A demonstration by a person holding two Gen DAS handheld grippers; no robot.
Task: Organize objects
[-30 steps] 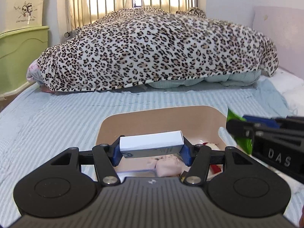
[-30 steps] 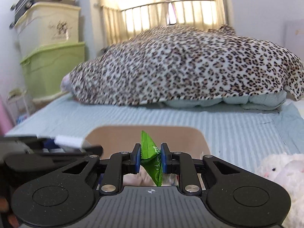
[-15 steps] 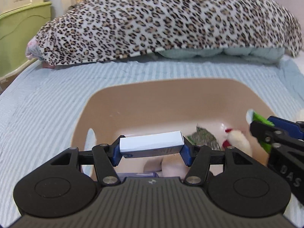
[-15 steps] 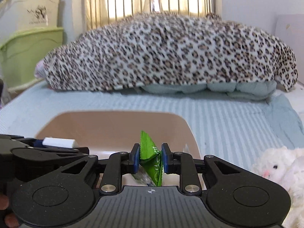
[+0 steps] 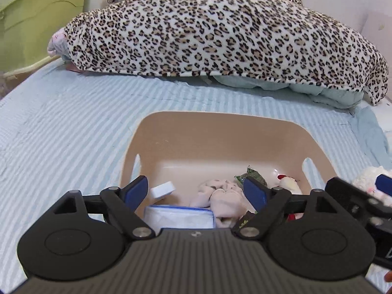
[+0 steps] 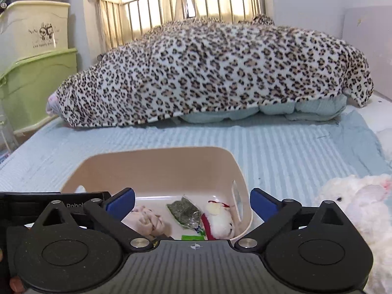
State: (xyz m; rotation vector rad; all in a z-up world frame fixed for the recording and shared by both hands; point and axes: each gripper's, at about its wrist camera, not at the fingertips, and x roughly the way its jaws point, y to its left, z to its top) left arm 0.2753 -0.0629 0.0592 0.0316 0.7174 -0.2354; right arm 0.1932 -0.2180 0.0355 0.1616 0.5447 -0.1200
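A tan plastic bin (image 5: 220, 132) sits on the striped bed; it also shows in the right wrist view (image 6: 152, 164). My left gripper (image 5: 196, 192) is open and empty above the bin's near side. The white box (image 5: 163, 188) lies inside the bin just past the left finger. My right gripper (image 6: 192, 202) is open and empty over the bin. The green packet (image 6: 192, 237) lies in the bin just below it. The bin also holds a pink cloth (image 5: 220, 196), a dark green packet (image 6: 183, 210), a small white and red plush (image 6: 219, 218) and a clear bag (image 5: 180, 216).
A white plush rabbit (image 6: 355, 208) lies on the bed right of the bin. A leopard-print blanket (image 5: 220, 31) is heaped across the far side of the bed. Green and cream storage boxes (image 6: 31, 78) stand at the left. The metal bed rail (image 6: 183, 7) is behind.
Both grippers have opened. The white box dropped from my left gripper into the bin, and the green packet dropped from my right gripper into the bin. Both views tilted down over the bin.
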